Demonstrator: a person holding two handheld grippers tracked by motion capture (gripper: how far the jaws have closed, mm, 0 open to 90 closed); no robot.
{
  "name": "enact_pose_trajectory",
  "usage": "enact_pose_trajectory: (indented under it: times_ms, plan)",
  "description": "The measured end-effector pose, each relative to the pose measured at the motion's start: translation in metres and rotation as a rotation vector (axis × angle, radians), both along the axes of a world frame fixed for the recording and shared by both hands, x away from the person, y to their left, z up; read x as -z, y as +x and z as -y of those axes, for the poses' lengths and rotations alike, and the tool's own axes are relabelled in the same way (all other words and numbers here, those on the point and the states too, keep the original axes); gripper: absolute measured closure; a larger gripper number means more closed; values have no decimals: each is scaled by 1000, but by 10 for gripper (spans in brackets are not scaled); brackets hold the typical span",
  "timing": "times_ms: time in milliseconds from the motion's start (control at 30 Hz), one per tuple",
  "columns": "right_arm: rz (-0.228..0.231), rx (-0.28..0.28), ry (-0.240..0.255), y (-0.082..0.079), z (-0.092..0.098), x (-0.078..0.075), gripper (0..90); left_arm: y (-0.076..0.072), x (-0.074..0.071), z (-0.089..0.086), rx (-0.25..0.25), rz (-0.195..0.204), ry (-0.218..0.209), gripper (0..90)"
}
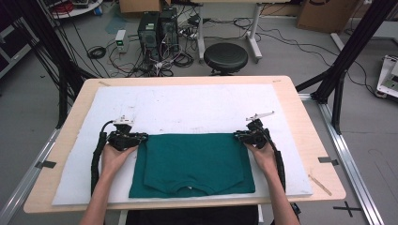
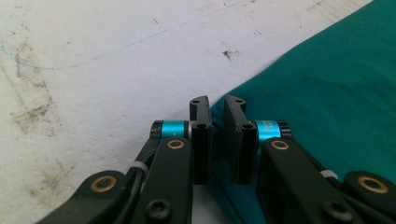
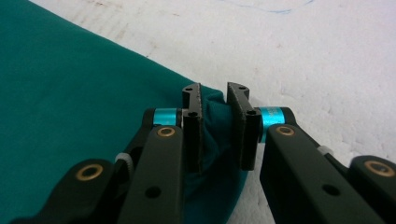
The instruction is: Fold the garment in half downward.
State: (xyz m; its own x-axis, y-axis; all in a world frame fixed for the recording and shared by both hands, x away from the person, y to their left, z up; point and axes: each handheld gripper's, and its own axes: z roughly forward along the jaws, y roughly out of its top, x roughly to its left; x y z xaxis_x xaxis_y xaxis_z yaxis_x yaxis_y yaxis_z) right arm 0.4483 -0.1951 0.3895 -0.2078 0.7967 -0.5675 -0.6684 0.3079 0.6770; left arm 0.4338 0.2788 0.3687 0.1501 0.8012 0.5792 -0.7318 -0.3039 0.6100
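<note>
**Both grippers pinch the shirt's far corners**

A folded green shirt [image 1: 192,164] lies flat on a white pad [image 1: 187,105] on the desk [image 1: 300,117], collar toward the person. The shirt sits between the two grippers, its far edge running from one to the other.

Left gripper [image 1: 141,138]: at the shirt's far left corner, held in the left hand [image 1: 115,157]. In the left gripper view [image 2: 217,135] the jaws stand narrow, nearly together, with the shirt's edge [image 2: 327,107] pinched between the pads. Most of the cloth spreads to that gripper's right; bare stained pad is to its left and ahead.

Right gripper [image 1: 240,136]: at the far right corner, held in the right hand [image 1: 264,157]. In the right gripper view [image 3: 217,130] the jaws are narrow, clamped on a bunched fold of the corner. Shirt [image 3: 74,102] fills the space to that gripper's left; white pad [image 3: 327,60] lies to its right and ahead.

Both grippers point inward toward each other across the shirt. A cable trails back from each along the forearm.

Past the desk: a black stool [image 1: 225,57] and computer towers [image 1: 157,28] on the floor.
</note>
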Motion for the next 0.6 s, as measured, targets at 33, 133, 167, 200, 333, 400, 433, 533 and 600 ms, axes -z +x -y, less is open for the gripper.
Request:
enact_pose_trajectory:
  times_ms: [33,133,167,200,333,400,433,533,600]
  plan:
    - [14,8,4,0,-1,-1,798,0,0,1,-4,3,-4,818]
    - [29,17,31,-1,-2,-4,806,0,-3,3,-10,20,-24,826]
    - [31,22,40,-2,-3,-5,806,1,-3,3,-3,25,-36,827]
    - [35,25,52,-2,-4,-7,806,2,-5,4,4,28,-46,827]
    - [47,47,88,-2,-9,-18,806,4,-12,4,27,40,-86,829]
    - [49,47,110,-2,-11,-25,806,4,-18,7,11,46,-100,829]
    - [57,53,115,-2,-11,-28,806,3,-20,9,-1,49,-104,829]
    - [65,56,140,-1,-13,-35,806,3,-29,13,-22,64,-115,829]
    - [68,60,150,-1,-13,-40,806,3,-34,13,-11,57,-122,829]
